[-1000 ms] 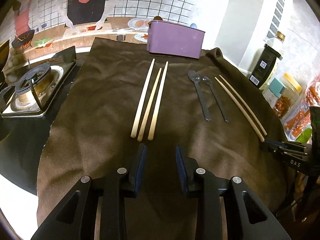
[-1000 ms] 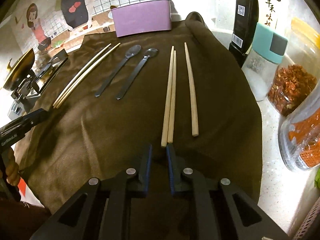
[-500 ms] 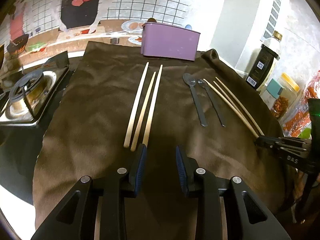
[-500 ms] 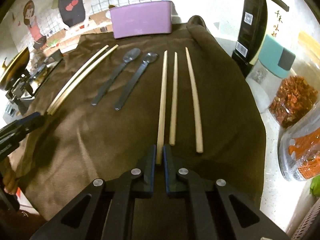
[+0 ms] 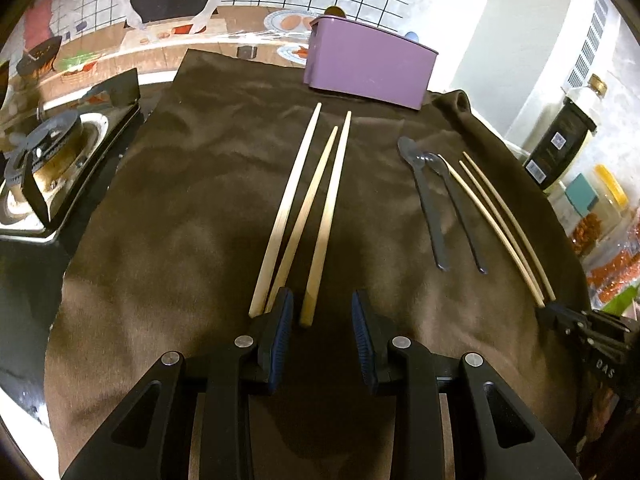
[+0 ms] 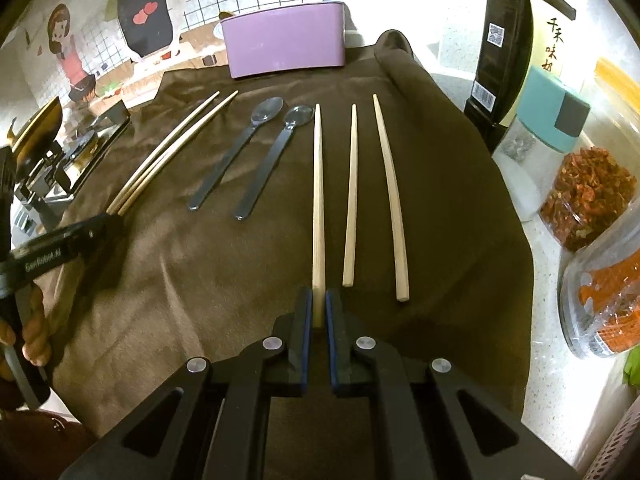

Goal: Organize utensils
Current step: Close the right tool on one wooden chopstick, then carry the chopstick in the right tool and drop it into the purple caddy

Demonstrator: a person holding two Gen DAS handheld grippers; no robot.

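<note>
On a brown cloth (image 5: 180,220) lie two groups of pale wooden chopsticks with two dark spoons (image 6: 236,156) between them. My left gripper (image 5: 320,304) is open at the near ends of three chopsticks (image 5: 304,208). The rightmost chopstick's (image 5: 326,220) end lies between its fingers, untouched. My right gripper (image 6: 319,300) is shut on the near end of the leftmost chopstick (image 6: 318,200) of its group; two more chopsticks (image 6: 372,196) lie to the right. A purple container (image 6: 284,40) stands at the cloth's far edge. In the left wrist view the right gripper (image 5: 560,316) shows at the far right.
A gas stove (image 5: 44,152) sits left of the cloth. Right of the cloth stand a dark bottle (image 6: 508,40), a teal-lidded jar (image 6: 548,128) and clear tubs of red food (image 6: 592,192). A person's hand (image 6: 32,328) holds the left gripper's handle.
My left gripper moved forward until its fingers reached the chopstick ends. My right gripper closed on the leftmost chopstick of its group, which now lies apart from its neighbour.
</note>
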